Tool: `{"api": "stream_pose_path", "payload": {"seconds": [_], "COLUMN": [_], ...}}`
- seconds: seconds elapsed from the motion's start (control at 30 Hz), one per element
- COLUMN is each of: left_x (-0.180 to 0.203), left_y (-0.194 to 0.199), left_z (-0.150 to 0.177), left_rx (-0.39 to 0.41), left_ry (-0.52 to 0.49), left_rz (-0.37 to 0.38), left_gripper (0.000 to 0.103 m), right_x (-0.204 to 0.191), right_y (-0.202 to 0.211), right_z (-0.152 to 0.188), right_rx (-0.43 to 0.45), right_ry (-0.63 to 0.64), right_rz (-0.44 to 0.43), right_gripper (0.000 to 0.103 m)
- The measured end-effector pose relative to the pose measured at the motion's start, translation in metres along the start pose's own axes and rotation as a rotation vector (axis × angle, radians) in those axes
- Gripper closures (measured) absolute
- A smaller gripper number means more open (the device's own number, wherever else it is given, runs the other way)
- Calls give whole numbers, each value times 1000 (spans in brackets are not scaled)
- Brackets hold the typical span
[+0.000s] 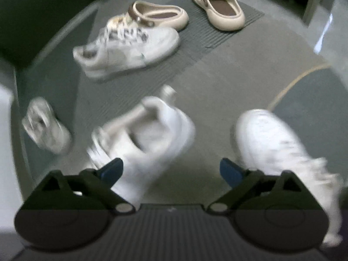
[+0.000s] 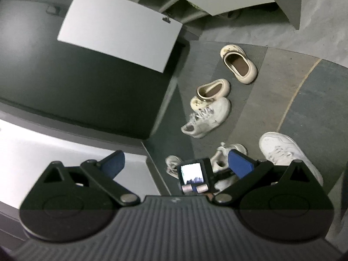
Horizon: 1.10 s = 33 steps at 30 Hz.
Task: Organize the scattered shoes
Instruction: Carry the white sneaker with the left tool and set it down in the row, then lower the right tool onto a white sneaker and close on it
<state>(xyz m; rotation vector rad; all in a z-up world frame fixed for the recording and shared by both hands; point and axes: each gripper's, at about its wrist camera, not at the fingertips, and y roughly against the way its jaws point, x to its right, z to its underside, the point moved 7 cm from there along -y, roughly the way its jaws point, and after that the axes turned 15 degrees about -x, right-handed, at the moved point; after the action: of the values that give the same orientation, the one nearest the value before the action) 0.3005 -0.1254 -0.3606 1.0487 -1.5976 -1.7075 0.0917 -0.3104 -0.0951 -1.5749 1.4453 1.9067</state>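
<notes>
The left gripper (image 1: 171,169) hangs with its jaws spread wide and nothing between them, just above a white sneaker (image 1: 148,139) lying tilted on the floor (image 1: 217,82). The left wrist view is smeared by motion, so the main risk is a badly placed close: the blue pads could catch only the soft collar or a loose lace, and the shoe would swing or drop on the lift. That sneaker sits under the left finger, off the midline of the gripper, which makes a one-sided pinch likely.

A second white sneaker (image 1: 274,143) lies just beside the right finger and could be nudged. A smaller shoe (image 1: 43,126) rests near the left edge of the floor, well apart.

Farther ahead on the ribbed mat (image 1: 208,37), a laced sneaker (image 1: 128,47) touches a beige clog (image 1: 161,15); another clog (image 1: 219,6) sits apart.

The right gripper (image 2: 176,165) is also wide and empty, raised high over the white cabinet top (image 2: 54,143).
</notes>
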Motion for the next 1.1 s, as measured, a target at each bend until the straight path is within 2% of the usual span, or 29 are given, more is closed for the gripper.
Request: {"api": "stream_pose_path", "payload": {"seconds": [0.1,0.17,0.23,0.3,0.37,0.57,0.7,0.83,0.9,1.0,1.1], "left_x": [12,21,22,20,10,-34,-61,-85,-89,-93,-107], "left_y": [33,59,90,125,155,218,250,282,290,304,315], "left_z": [17,30,46,63,82,130,159,191,200,209,218], "left_rx": [34,43,73,115,156,189,225,311,345,395,446], "left_ry": [69,84,91,93,115,219,275,361,379,369,414], "left_rz": [21,30,29,23,16,-40,-56,-11,2,86,96], "left_gripper": [6,6,6,5,2,2,2,1,1,0,0], "right_x": [2,4,1,-8,-10,-4,-19,-28,-33,-39,-44], "right_y": [2,1,3,9,10,10,4,-12,-17,-24,-31], "right_z": [6,12,13,15,16,15,26,42,50,60,70], "right_rx": [-6,-48,-53,-41,-37,-19,-30,-100,-110,-125,-140], "right_ry": [4,6,27,105,125,102,214,309,378,482,587], "right_rz": [15,6,7,25,31,48,83,104,139,192,246], "right_gripper": [0,0,0,0,0,0,0,0,0,0,0]}}
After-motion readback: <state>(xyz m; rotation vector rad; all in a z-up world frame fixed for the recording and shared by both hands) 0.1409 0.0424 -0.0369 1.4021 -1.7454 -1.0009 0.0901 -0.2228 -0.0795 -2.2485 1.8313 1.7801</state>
